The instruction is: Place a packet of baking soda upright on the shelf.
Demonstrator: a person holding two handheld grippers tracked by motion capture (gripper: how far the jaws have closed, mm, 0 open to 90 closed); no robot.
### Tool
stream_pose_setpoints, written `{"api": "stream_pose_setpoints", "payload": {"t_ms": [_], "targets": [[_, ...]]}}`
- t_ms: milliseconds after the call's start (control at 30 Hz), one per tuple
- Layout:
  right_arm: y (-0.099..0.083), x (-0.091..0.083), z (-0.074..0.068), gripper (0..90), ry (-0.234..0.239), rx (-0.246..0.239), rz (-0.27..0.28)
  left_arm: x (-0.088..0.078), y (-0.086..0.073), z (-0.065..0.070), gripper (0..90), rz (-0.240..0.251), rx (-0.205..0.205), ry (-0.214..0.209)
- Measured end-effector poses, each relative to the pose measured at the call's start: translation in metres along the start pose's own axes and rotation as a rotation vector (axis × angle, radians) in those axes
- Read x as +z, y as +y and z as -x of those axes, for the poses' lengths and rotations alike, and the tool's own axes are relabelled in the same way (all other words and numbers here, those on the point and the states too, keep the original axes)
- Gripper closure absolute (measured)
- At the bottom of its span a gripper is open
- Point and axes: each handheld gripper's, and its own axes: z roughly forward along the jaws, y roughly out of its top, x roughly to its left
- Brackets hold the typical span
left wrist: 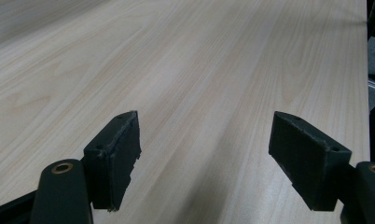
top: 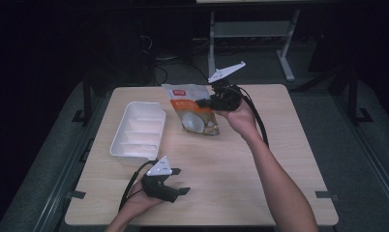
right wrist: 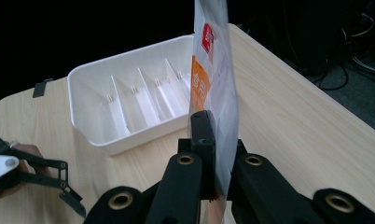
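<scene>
We see a white divided tray at the table's left, our left gripper low beside it, jaws wide apart, empty. Right of the tray, our right gripper pinches a snack bag above the tabletop.

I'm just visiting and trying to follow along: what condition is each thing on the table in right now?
Snack bag: lifted clear of the table, pinched at its edge.
Right gripper: fingers shut on the snack bag.
Left gripper: fingers open, holding nothing, low over the table.
White tray: upright on the table, its compartments empty.
</scene>
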Motion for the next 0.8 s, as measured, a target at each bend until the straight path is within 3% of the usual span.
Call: {"api": "stream_pose_setpoints", "payload": {"t_ms": [800], "targets": [[0.062, 0.060, 0.006, 89.9, 0.095, -0.067, 0.055, -0.002, -0.001, -0.003, 24.5, -0.001, 0.012, -0.012]]}}
